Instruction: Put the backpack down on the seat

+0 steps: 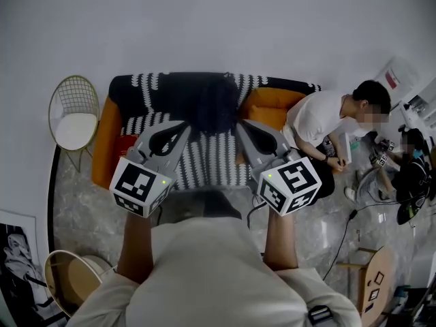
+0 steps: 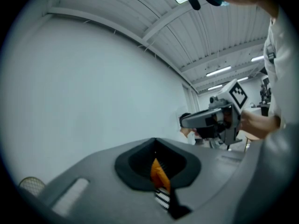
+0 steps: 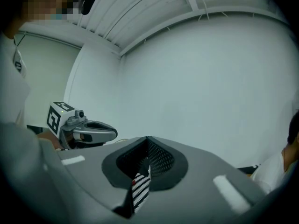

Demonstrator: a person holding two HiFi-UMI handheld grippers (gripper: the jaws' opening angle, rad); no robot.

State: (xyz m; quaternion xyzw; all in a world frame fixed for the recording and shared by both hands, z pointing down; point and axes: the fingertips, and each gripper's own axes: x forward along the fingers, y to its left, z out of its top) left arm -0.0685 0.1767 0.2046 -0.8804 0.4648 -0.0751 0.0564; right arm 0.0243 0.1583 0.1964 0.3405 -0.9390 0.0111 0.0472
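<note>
Backpack (image 1: 204, 104), dark and bulky, sits at the middle of the sofa (image 1: 103, 145), on the striped blanket (image 1: 212, 163) and against the backrest, with an orange cushion (image 1: 272, 109) to its right. It lies straight ahead of both grippers, on their far side. The left gripper (image 1: 182, 127) points at its near left corner and the right gripper (image 1: 240, 125) at its near right corner. The tips are just beside the fabric, but I cannot tell whether they touch it. Both are about equally near, so neither hand has an advantage.

Each gripper has its jaws pressed together. In each gripper view the thin slit between them shows only stripes and a dark scrap below, plus a little orange in the left one. No strap is clearly pinched there.

The bag looks a bit wider than deep, with its long side running left to right along the seat. I judge that it already rests on the seat, so the coming move is probably only to draw both grippers toward the near side.
</note>
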